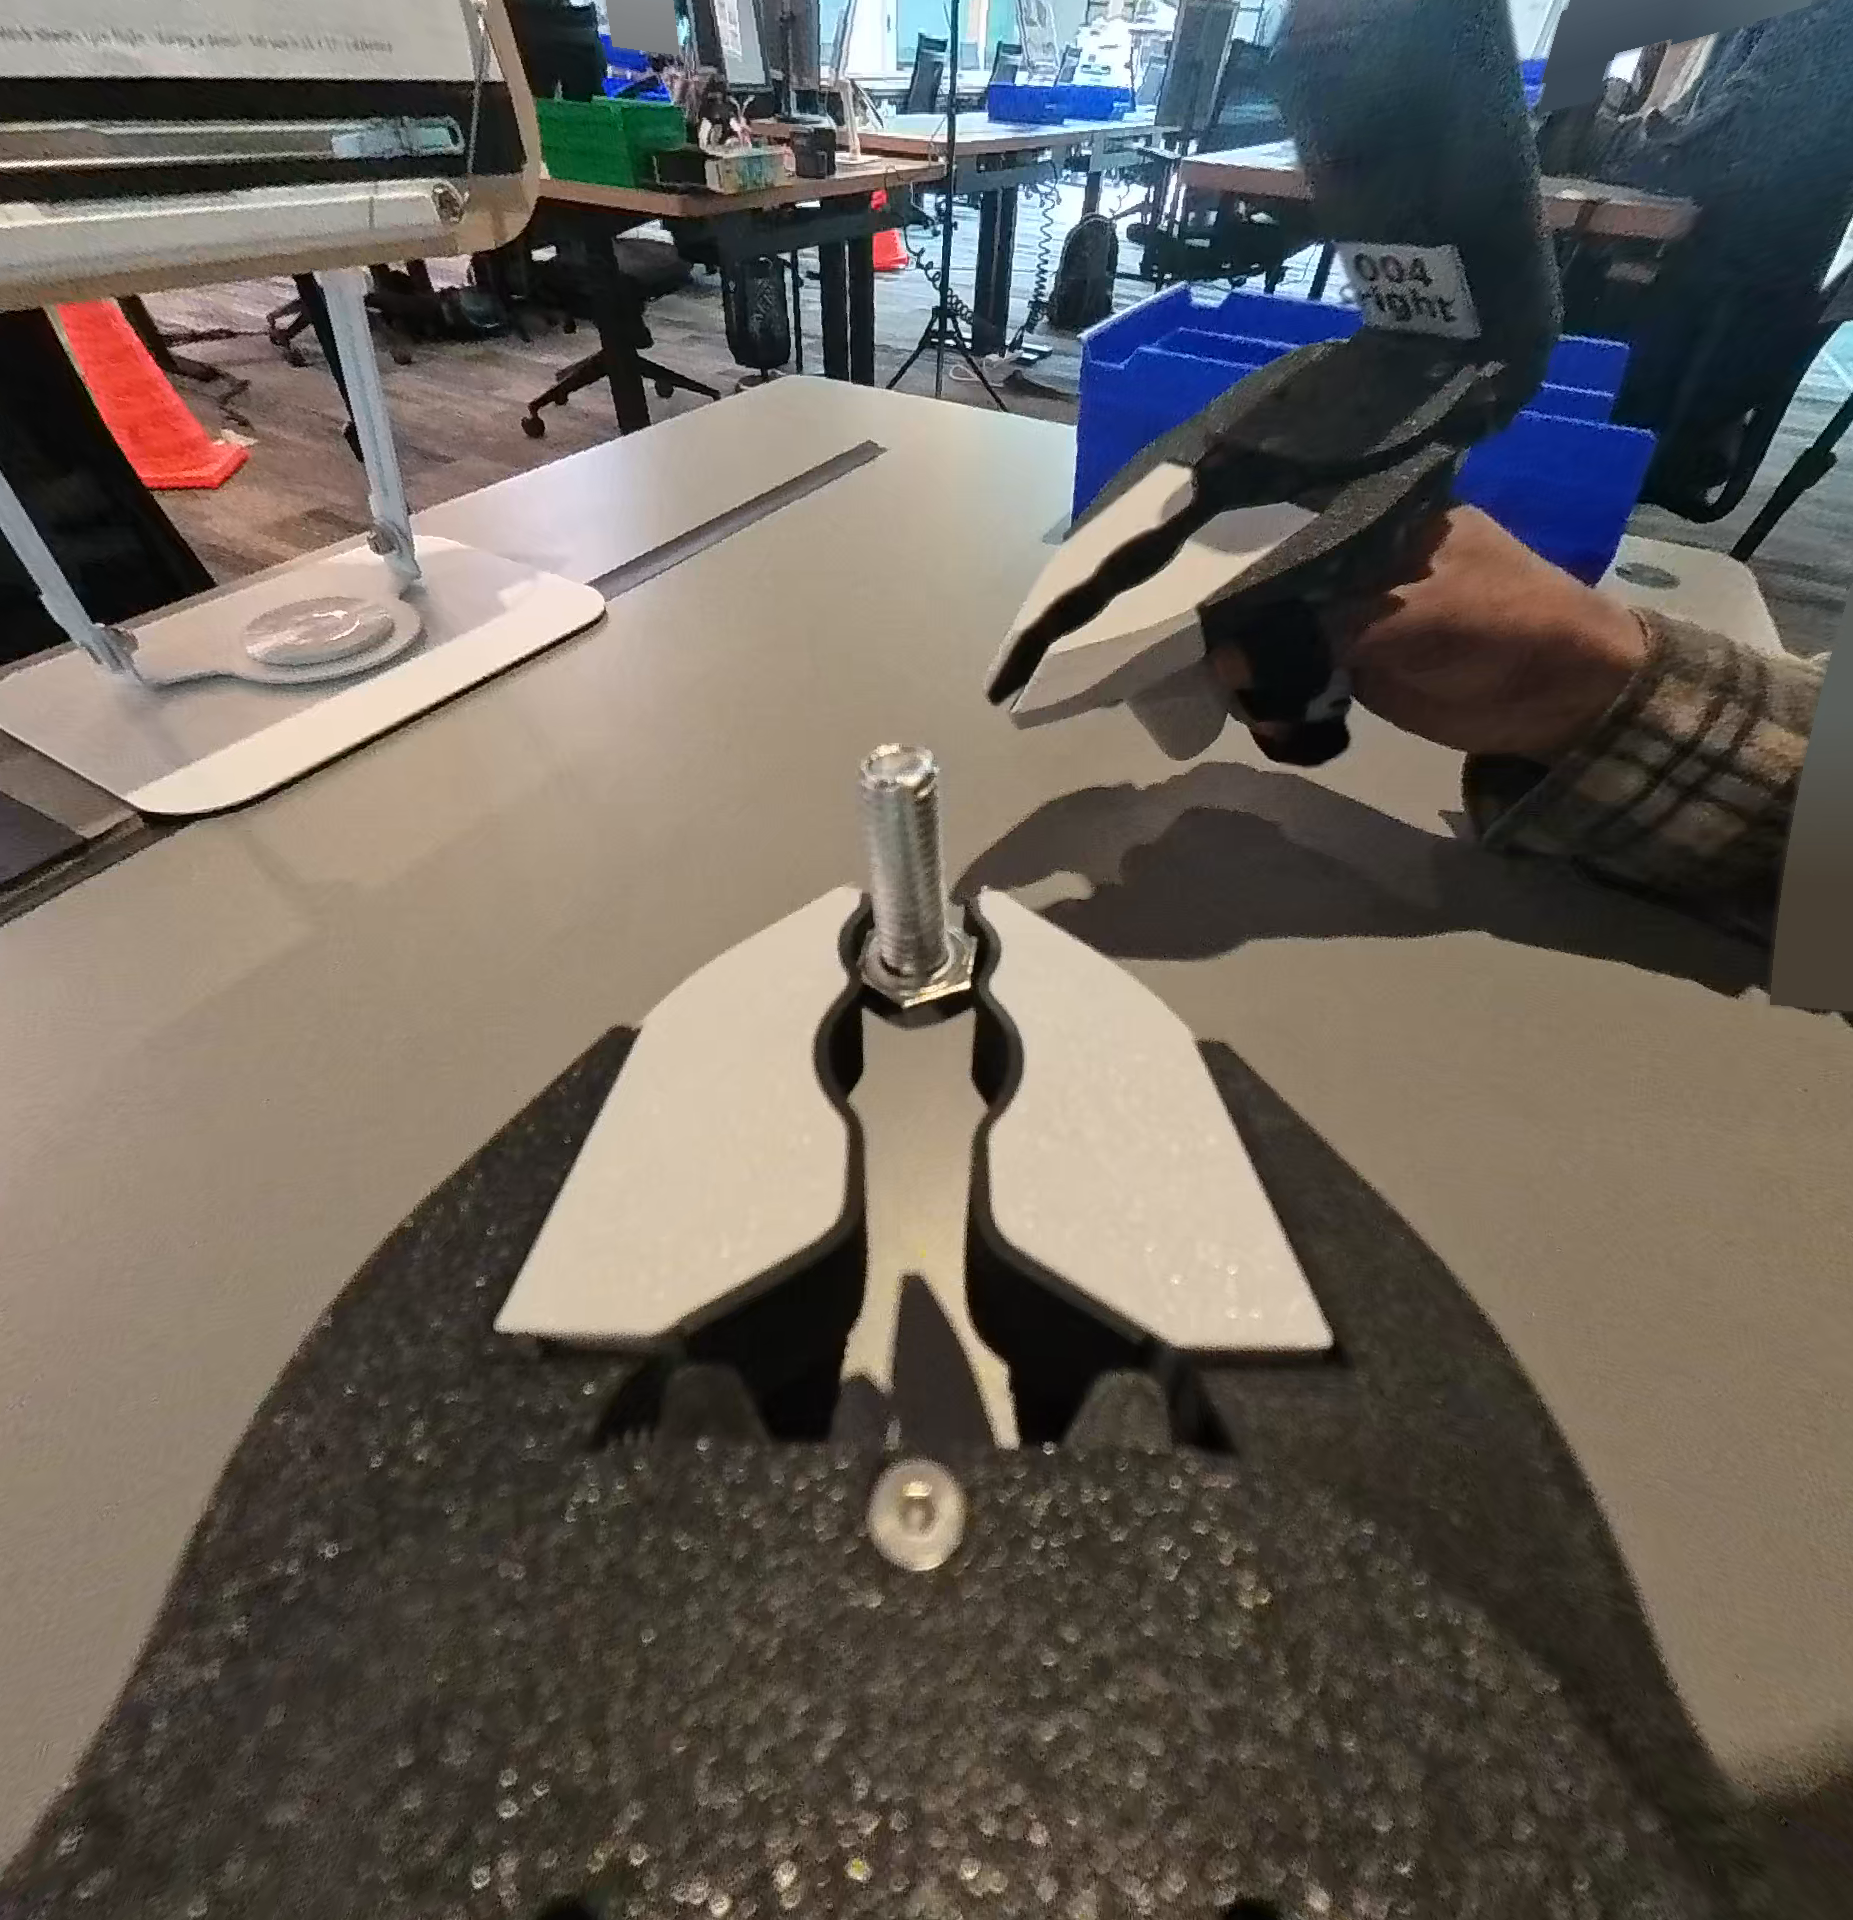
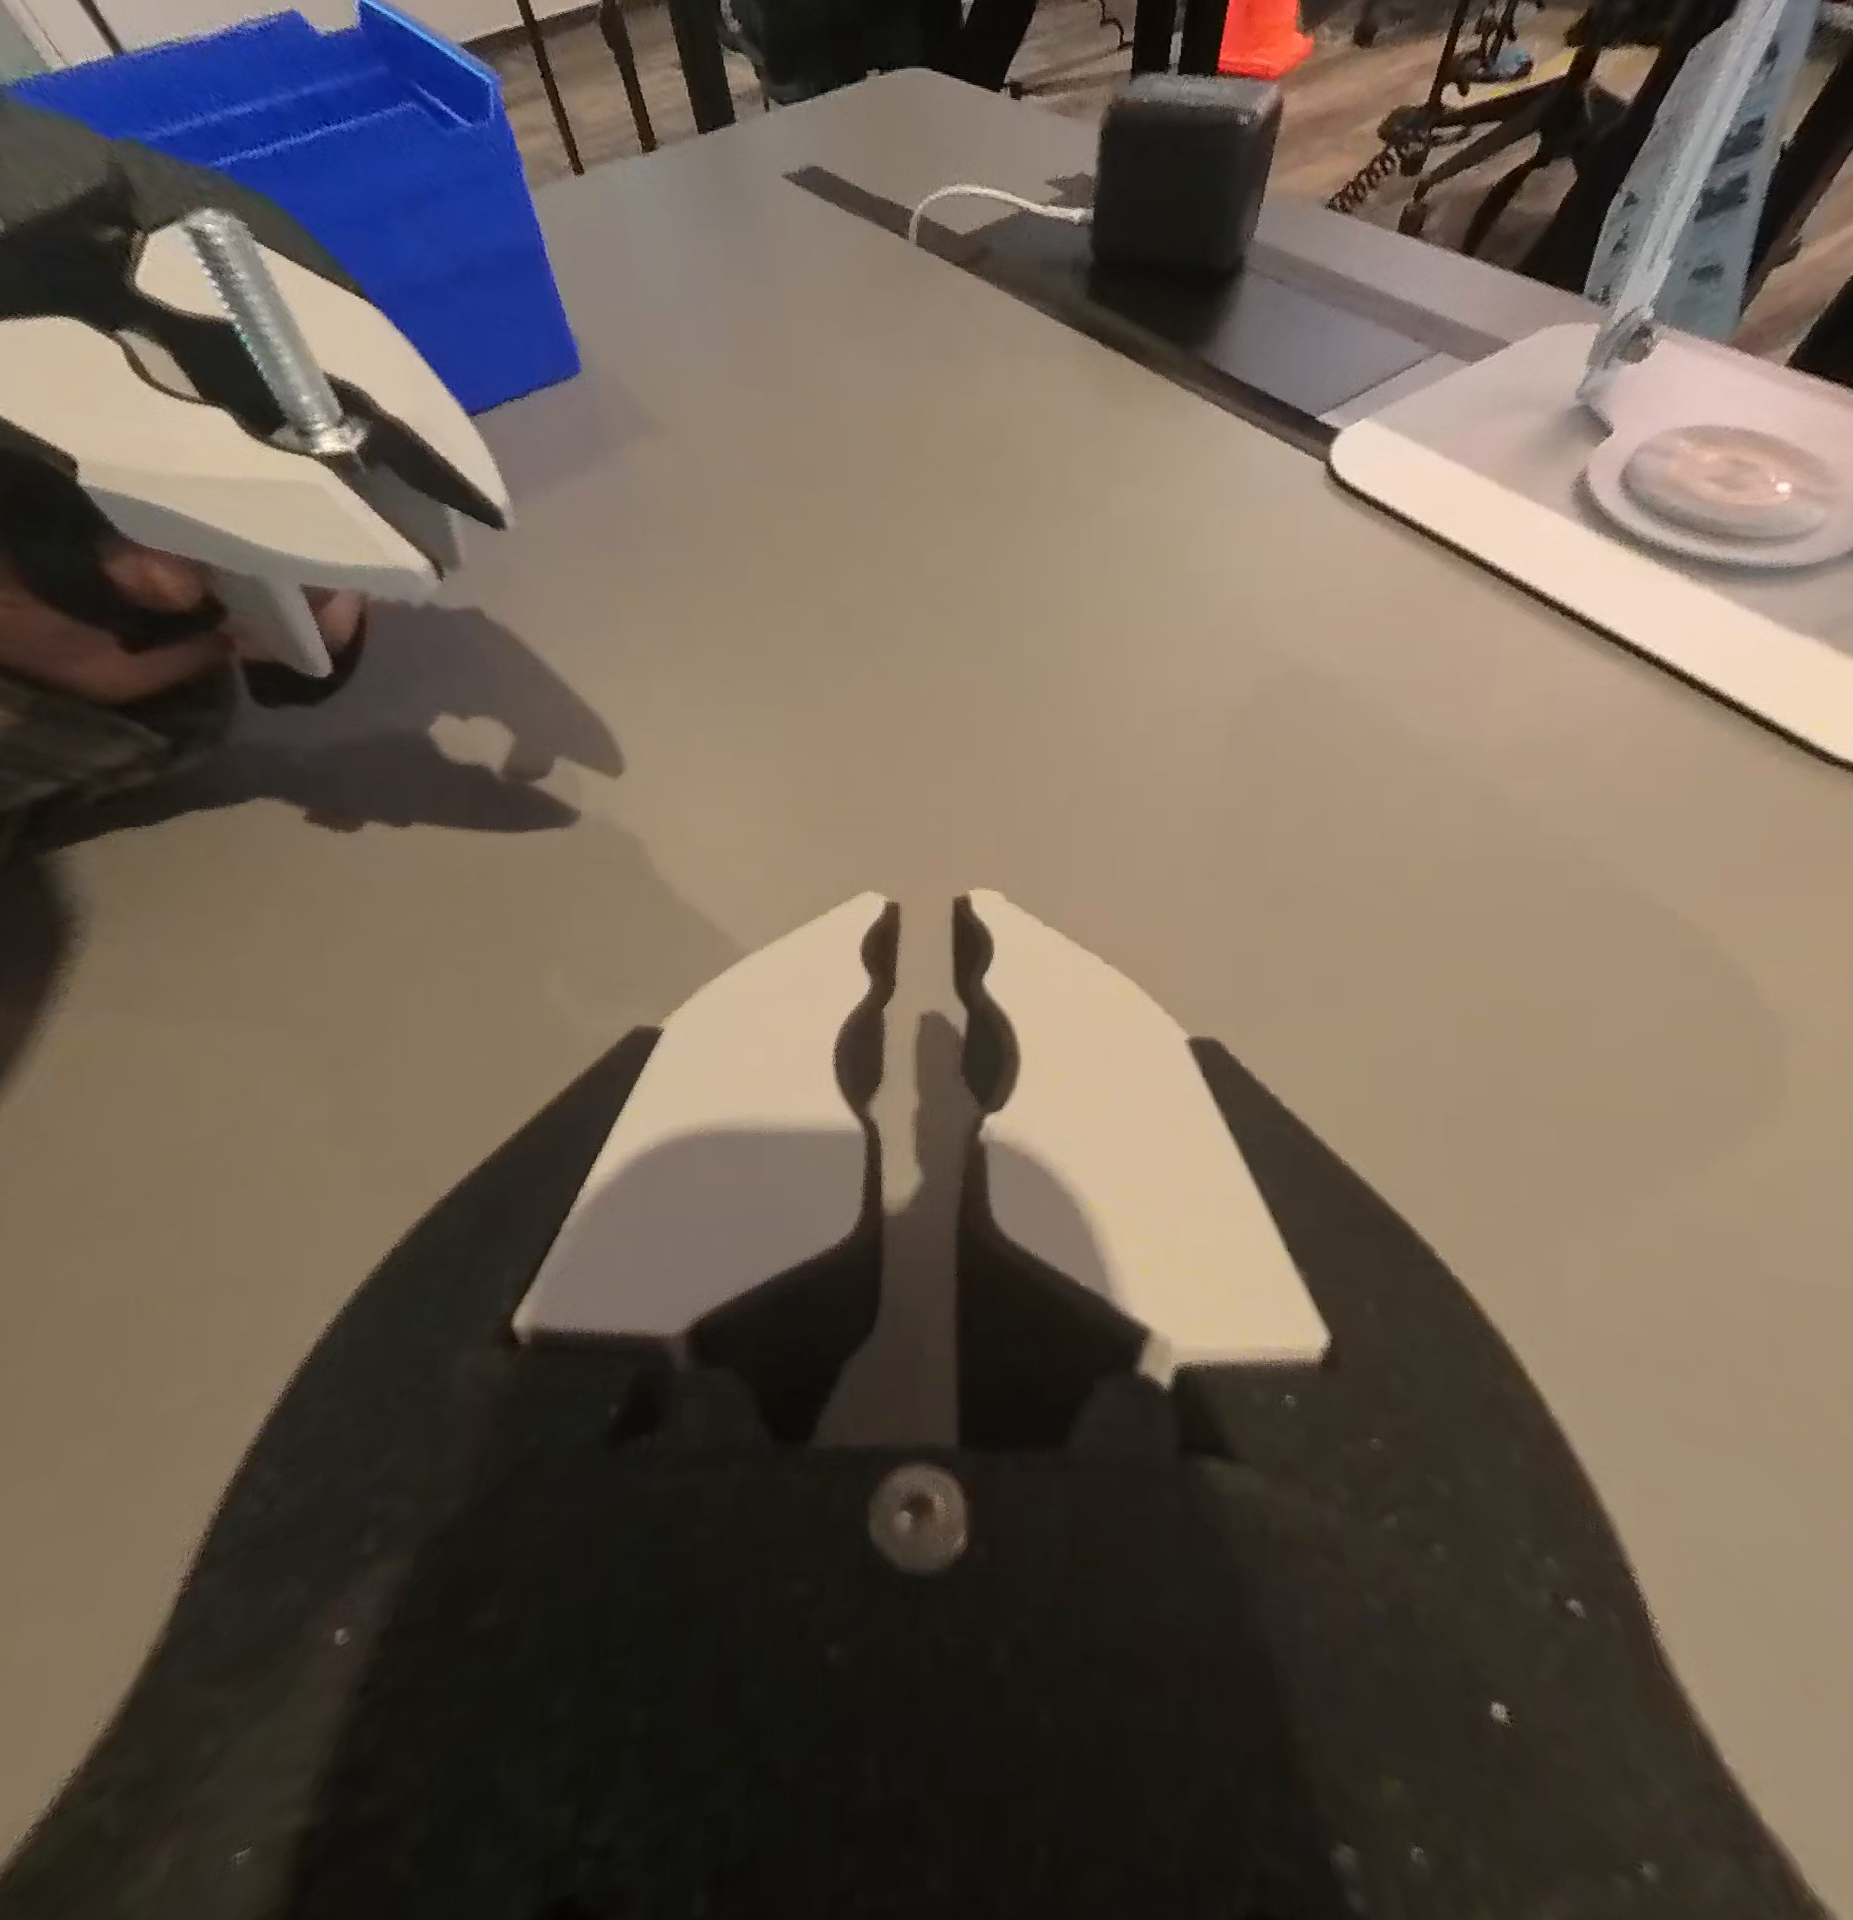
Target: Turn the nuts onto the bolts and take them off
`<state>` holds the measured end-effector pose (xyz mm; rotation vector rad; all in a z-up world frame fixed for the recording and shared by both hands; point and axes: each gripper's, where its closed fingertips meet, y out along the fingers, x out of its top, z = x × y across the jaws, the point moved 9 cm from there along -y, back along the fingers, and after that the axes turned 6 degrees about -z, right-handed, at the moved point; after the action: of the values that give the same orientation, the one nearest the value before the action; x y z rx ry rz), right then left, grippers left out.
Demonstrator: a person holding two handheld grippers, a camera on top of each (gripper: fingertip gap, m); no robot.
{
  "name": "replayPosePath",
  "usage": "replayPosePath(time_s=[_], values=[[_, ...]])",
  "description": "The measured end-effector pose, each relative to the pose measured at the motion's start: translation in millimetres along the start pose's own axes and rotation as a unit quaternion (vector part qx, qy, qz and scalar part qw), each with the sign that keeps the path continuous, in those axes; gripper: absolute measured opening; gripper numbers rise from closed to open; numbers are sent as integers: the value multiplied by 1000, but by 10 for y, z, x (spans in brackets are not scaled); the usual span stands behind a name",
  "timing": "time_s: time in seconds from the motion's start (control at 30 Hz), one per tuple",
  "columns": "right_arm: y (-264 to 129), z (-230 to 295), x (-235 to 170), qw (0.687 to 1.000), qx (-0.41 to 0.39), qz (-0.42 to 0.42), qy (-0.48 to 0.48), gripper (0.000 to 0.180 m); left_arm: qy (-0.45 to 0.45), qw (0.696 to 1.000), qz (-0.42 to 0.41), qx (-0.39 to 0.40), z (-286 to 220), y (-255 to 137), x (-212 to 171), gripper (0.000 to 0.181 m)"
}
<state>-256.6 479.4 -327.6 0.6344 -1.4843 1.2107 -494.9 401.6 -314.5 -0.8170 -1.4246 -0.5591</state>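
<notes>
Bolt (image 1: 901,862) clamped upright in left gripper (image 1: 914,966), no nut visible; right gripper (image 2: 924,914) barely parted, empty, needing a nut next.

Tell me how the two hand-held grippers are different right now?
The left hand-held gripper pinches a silver bolt at its hex end; the right hand-held gripper holds nothing. The left one's fingers are spread around the bolt, the right one's nearly closed. Both have white fingers and black bodies.

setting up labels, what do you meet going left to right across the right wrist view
left gripper holding the bolt → blue bin → right gripper → dark cube with a white cable → white stand base
</notes>
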Motion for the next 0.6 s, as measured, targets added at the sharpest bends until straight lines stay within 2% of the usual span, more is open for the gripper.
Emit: replayPosePath(time_s=[0.23, 0.5, 0.6], values=[[-123, -53, -89, 1000, -15, 13, 0, 20, 9, 1000, 14, -6, -21, 11, -29, 15], [-598, -137, -452, 992, -96, 84, -5, 31, 31, 998, 59, -11, -50, 69, -130, 15], [-830, -36, -526, 991, -107, 76, 7, 36, 40, 997, 65, -15, -98, 92, -140, 15]])
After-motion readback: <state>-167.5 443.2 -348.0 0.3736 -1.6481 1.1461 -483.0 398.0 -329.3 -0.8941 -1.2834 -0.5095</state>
